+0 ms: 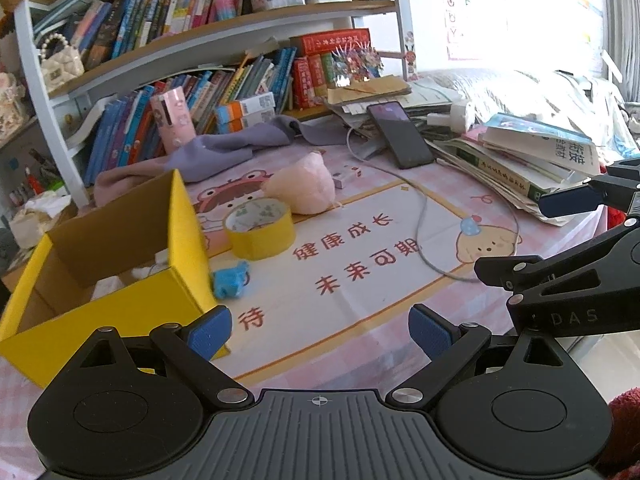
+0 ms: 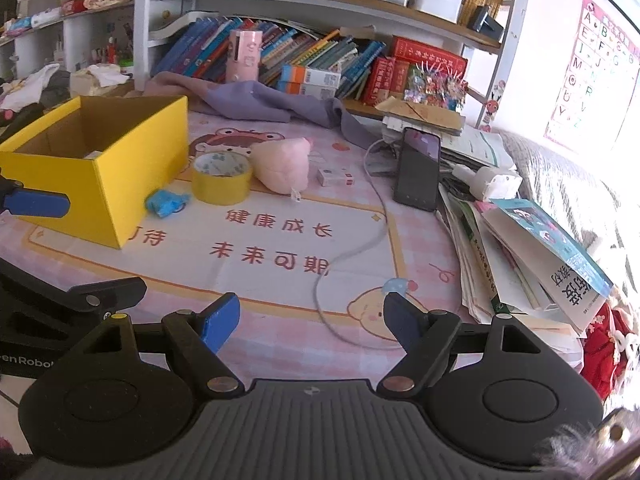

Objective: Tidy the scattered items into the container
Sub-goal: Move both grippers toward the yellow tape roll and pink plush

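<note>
Yellow box (image 2: pixel 96 184): open-topped cardboard container at the left of the pink printed desk mat (image 2: pixel 280 280). Interior largely hidden in the right wrist view; the left wrist view looks down into it and shows pale items on the floor of the box, too indistinct to name.

Blue crumpled item (image 2: pixel 166 202): small, on the mat, just beside the box's near right corner. Kind cannot be told.

Yellow tape roll (image 2: pixel 221 178): lying flat on the mat, right of the box, touching or nearly touching the pink soft item behind it.

Pink soft item (image 2: pixel 284 166): rounded, pale, on the mat behind and right of the tape; a small tag hangs from it.

Small white box (image 2: pixel 336 177): lying flat to the right of the pink item; print illegible.

Phone (image 2: pixel 418 168): dark screen, propped on papers at the right; a grey cable (image 2: pixel 360 248) curls from there across the mat.

Book stack (image 2: pixel 532 260): far right, cut off by the frame edge.

Left gripper (image 1: pixel 320 336): angled downward over the mat near the box corner, blue pads set wide, nothing between them. Only one blue fingertip and part of the body appear in the right wrist view, at its left edge.

Right gripper (image 2: pixel 312 326): angled downward over the mat's near edge, jaws well apart and empty. In the left wrist view it enters from the right, partly cut off.
</note>
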`<state>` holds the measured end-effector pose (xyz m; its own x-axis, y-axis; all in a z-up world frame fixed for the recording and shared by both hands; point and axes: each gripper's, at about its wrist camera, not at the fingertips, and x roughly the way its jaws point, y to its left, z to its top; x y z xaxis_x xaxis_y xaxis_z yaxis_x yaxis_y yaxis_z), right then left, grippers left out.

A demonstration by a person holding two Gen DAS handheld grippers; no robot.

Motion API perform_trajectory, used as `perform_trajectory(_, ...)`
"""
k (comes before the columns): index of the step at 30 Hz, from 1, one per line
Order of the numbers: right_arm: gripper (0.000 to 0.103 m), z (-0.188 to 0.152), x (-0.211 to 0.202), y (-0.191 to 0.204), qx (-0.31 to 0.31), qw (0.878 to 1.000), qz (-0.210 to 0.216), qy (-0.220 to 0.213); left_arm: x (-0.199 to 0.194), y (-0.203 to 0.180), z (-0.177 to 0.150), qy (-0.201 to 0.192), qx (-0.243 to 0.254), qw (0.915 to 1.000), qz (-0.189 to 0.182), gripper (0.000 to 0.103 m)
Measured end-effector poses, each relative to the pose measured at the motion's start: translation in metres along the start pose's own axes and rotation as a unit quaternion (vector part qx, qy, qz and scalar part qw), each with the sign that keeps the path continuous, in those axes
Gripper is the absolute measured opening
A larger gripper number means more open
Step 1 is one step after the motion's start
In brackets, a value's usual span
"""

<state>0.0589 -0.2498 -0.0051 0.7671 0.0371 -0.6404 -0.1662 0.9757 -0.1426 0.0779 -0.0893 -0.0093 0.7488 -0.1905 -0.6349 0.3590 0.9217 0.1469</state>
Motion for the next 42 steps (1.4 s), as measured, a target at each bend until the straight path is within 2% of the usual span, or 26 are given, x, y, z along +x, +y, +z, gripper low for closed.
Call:
perform_trajectory(9,0.078,0.015,0.030,-0.029,0.004,1.000,-0.011,0.014,0.039,-0.009,0.026,0.005,0.002,0.9999,-0.011,0.097)
perform_trajectory(16,0.078,0.037,0.064,-0.050,-0.003,1.000,0.003,0.019,0.068,-0.010,0.046,0.018,-0.009,0.9998,0.006,0.097)
perform_trajectory(25,0.078,0.069,0.106,-0.067,-0.017,0.998,0.058,0.016,0.095,-0.004,0.071,0.042,-0.028,0.9970,0.058,0.097)
perform_trajectory(30,0.078,0.088,0.133,-0.076,-0.016,0.995,0.096,0.016,0.114,-0.003,0.085,0.053,-0.022,0.9941,0.092,0.097)
perform_trajectory(36,0.079,0.111,0.169,-0.078,-0.017,0.988,0.150,0.025,0.142,-0.002,0.096,0.063,-0.007,0.9886,0.137,0.097)
perform_trajectory(42,0.079,0.137,0.208,-0.068,-0.022,0.980,0.197,0.033,0.174,0.008,0.103,0.092,-0.025,0.9819,0.164,0.097)
